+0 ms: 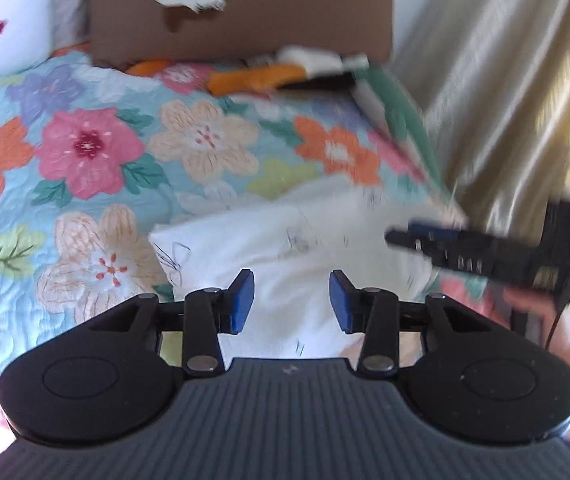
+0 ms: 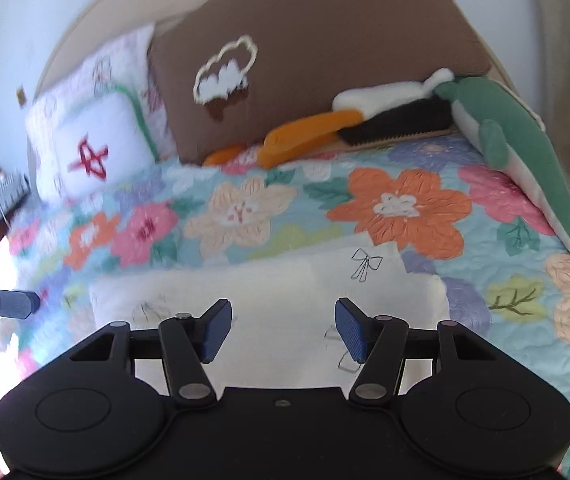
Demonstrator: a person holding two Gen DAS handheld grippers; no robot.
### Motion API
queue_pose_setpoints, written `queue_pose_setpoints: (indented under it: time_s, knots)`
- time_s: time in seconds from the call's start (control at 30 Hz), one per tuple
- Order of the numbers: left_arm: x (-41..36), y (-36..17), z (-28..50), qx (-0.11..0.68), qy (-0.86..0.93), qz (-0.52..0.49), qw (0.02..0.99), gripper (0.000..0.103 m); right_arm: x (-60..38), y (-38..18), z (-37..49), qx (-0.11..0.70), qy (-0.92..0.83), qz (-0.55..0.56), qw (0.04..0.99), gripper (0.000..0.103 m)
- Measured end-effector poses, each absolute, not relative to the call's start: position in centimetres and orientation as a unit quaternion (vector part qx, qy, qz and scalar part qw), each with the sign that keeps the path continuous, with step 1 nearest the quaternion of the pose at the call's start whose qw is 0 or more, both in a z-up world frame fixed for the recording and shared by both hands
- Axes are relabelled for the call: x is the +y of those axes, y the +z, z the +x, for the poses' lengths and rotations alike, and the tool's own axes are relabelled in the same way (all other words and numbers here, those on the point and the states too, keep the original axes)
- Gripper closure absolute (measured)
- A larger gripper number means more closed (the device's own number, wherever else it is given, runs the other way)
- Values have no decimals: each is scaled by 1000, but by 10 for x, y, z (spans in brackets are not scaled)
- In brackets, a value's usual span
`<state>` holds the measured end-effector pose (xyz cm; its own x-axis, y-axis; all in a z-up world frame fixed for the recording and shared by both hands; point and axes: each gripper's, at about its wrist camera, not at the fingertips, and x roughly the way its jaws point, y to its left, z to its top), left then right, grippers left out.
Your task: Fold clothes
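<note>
A bed (image 2: pixel 505 360) under a floral quilt fills the room's view, with a gold curtain (image 1: pixel 505 80) along one side. A brown cushion (image 2: pixel 325 60) and a white pillow (image 2: pixel 93 148) stand at its head, beside plush toys (image 2: pixel 525 148). The folded white garment (image 2: pixel 269 296) lies flat on the quilt. Left claw (image 1: pixel 291 300) and right claw (image 2: pixel 283 330) both hover above it, parted and empty.

Folded garment (image 2: pixel 269 300) flat on bed quilt (image 2: pixel 405 208), near side of bed. Large cushion (image 2: pixel 325 60) upright at head of bed; small pillow (image 2: pixel 89 148) to its left. Plush toys (image 2: pixel 365 120) lying before cushion, long plush (image 2: pixel 525 152) along right bed edge. Curtain (image 1: pixel 505 80) right of bed.
</note>
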<state>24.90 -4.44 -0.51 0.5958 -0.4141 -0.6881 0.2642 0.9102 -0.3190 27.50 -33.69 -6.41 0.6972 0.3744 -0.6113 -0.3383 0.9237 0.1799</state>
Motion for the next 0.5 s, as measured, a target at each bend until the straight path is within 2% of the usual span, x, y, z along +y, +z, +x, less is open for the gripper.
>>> queue_pose_setpoints:
  time_s: [0.13,0.27,0.37,0.5]
  knots:
    - [-73,-29,267,413,-200,-46,887,62,-324,-73,279,329,197,-22,923,40]
    - [-85,-43,292,398,-189,-43,897,62,-326,-85,292,330,193,-5,924,40]
    - [-98,-62,319,444,-151,-3,883,62,-331,-100,302,339,170,-11,925,40]
    - [-87,-90,335,484,-139,-35,863,62,-346,-122,313,364,135,-10,922,41]
